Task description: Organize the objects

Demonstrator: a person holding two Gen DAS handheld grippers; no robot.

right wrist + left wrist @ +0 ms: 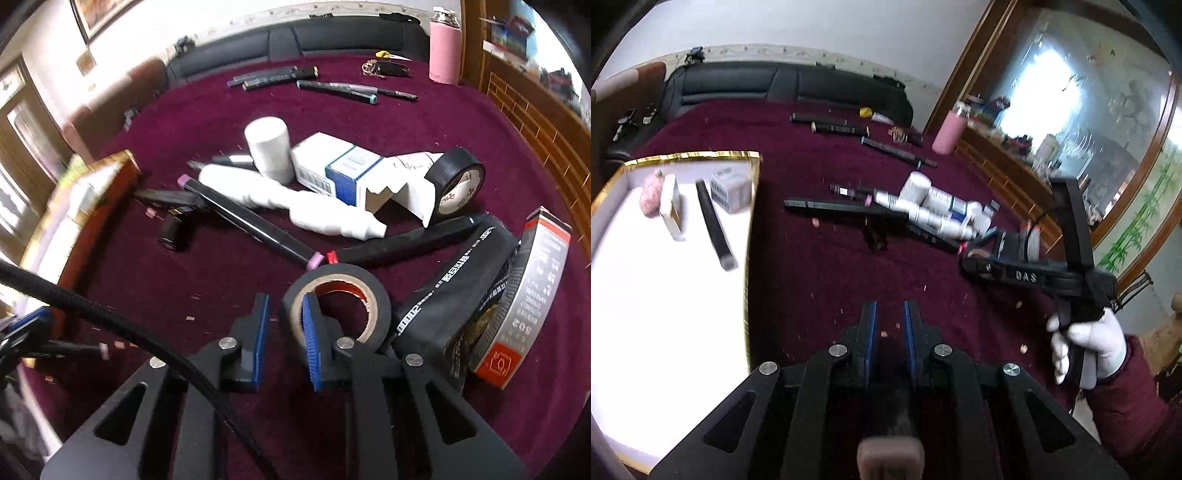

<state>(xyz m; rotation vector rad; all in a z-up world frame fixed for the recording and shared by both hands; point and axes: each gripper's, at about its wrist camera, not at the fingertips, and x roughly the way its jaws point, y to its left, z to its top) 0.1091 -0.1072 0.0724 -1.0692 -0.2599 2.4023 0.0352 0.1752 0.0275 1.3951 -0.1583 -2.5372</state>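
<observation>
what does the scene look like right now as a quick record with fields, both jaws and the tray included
surface: burgundy cloth
left gripper: jaws shut, empty, over the cloth
right gripper: jaws closed over the wall of the black tape roll
tray: gold-rimmed, holds a black marker and a grey box
loose pile: white bottle, second tape roll

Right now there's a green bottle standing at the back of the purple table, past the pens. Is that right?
Nearly. The bottle is pink, not green. The right wrist view shows it standing at the back of the purple table, past the pens.
</observation>
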